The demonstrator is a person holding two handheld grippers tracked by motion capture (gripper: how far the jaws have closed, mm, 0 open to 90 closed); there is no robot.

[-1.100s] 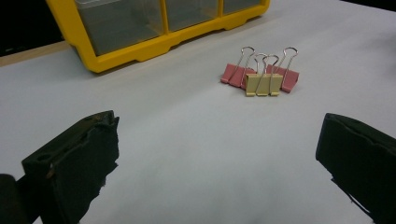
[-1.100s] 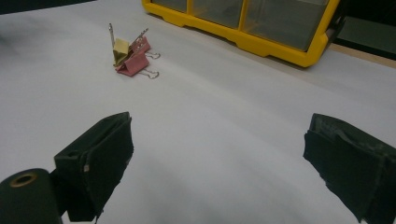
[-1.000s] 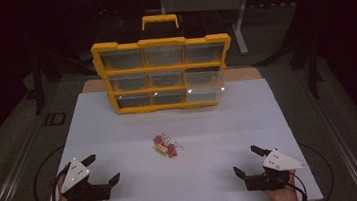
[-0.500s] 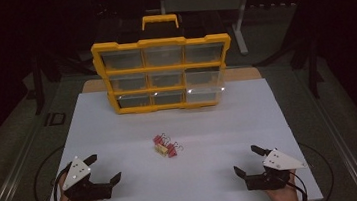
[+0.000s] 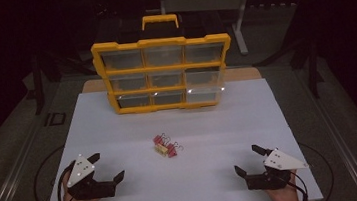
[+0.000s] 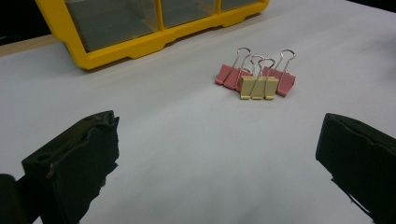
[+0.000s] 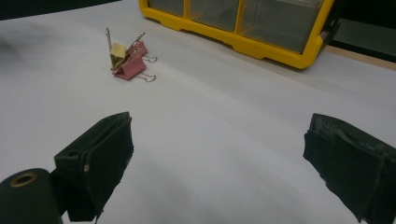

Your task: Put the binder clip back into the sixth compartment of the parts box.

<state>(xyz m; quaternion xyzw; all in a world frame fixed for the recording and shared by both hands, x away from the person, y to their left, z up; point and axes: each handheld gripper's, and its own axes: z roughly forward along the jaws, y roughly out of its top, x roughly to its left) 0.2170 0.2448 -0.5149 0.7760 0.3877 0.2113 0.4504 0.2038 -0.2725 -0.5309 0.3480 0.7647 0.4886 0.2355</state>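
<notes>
The binder clips, two pink and one yellow, lie bunched and touching at mid-table on the white tabletop, near the yellow drawer organizer and well apart from both grippers. The left gripper and right gripper rest at the near edge, jaws spread wide and holding nothing.

Judgement: the clips are light, stiff sprung steel. The painted bodies are likely slick, and the wire handles swivel and would slip. Best hold is across one clip's flat body, outermost clip first. No brand, label or writing is legible anywhere.
</notes>
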